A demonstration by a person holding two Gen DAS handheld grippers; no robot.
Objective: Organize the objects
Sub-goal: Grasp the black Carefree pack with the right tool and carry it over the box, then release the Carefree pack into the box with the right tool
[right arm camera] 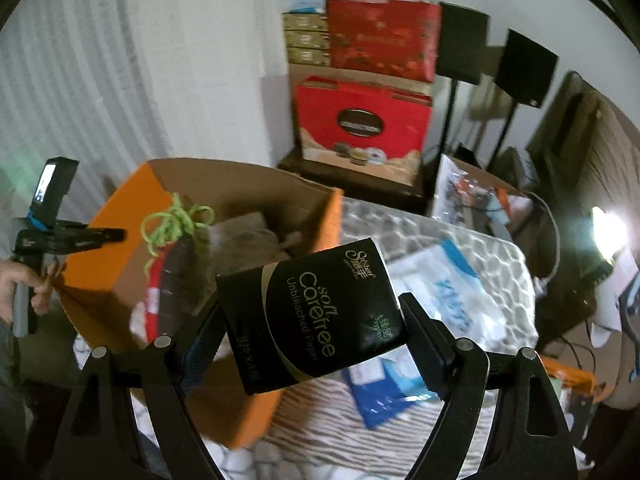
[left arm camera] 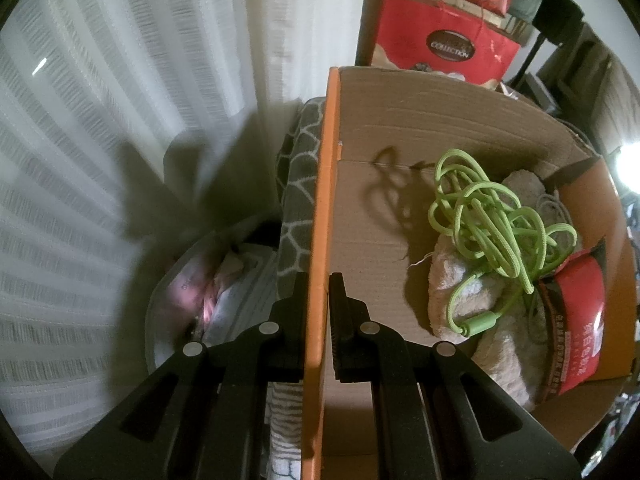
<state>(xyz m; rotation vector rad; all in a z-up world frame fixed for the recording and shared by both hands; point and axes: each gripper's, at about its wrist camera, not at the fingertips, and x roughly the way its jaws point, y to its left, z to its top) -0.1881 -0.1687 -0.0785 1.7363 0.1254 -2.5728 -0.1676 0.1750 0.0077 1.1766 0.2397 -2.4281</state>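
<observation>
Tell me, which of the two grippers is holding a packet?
The right gripper: it grips the black tissue-paper packet above the bed. The left gripper is instead clamped on the orange box wall.

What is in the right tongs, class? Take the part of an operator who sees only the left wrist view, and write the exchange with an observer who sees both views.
Observer: The right tongs hold a black pack of tissue paper.
Operator: Is it over the box yet?
Observer: It hangs beside the orange cardboard box, over the patterned bedcover.
Operator: Who holds my left tongs?
Observer: A hand grips their handle at the box's flap, where the left tongs are clamped.
</observation>
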